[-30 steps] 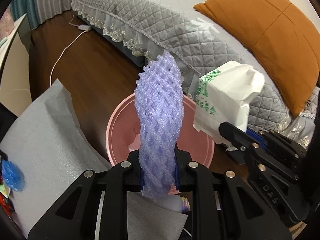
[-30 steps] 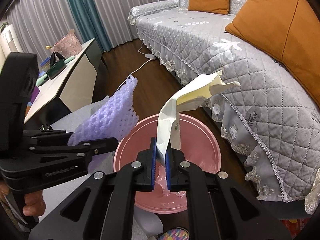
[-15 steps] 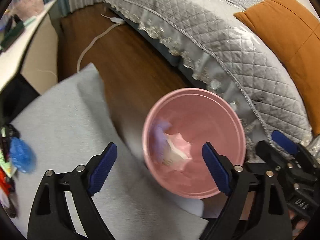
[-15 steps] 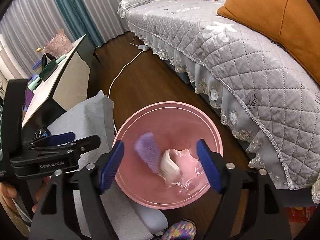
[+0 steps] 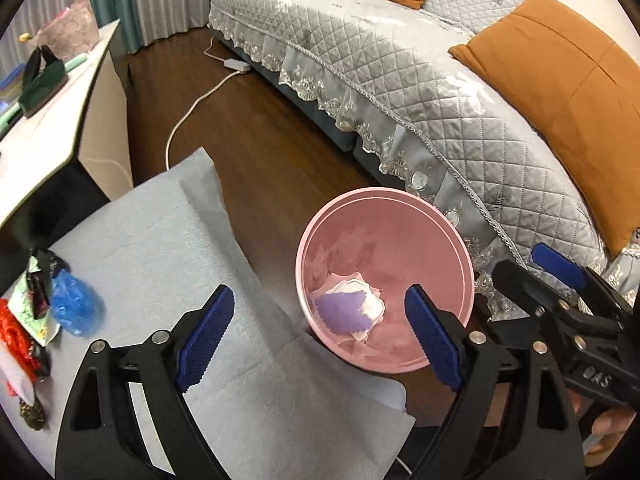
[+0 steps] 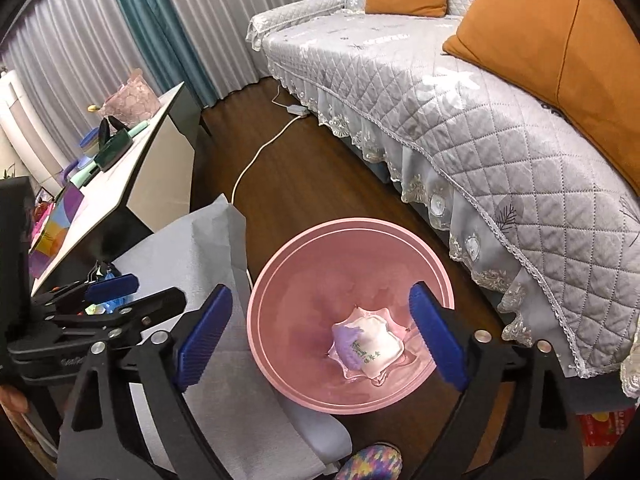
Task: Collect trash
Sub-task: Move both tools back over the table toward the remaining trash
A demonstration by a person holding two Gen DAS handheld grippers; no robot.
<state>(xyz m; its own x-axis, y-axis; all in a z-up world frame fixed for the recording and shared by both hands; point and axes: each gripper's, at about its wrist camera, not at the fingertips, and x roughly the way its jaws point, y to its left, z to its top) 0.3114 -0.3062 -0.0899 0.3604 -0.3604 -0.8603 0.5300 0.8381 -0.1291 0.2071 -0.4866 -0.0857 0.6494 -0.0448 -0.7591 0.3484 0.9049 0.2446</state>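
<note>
A pink bin [image 5: 460,252] [image 6: 280,264] stands on the wood floor beside the grey-covered table. At its bottom lie a purple foam net [image 5: 344,314] [image 6: 346,340] and a white paper packet with green print [image 5: 374,304] [image 6: 374,346]. My left gripper [image 5: 320,338] is open and empty above the bin's near rim. My right gripper [image 6: 320,334] is open and empty above the bin; it also shows at the right of the left wrist view [image 5: 560,280]. More trash sits at the table's left: a blue plastic piece [image 5: 76,306] and red and white wrappers [image 5: 16,340].
A grey cloth [image 5: 160,264] covers the table. A grey quilted sofa [image 5: 400,52] with orange cushions [image 5: 568,92] runs behind the bin. A white cable [image 5: 192,108] lies on the floor. A white side table [image 6: 132,168] with clutter stands at the left.
Both grippers opened and dropped the purple net and the white packet into the pink bin. Both grippers then rose and pulled back a little.
</note>
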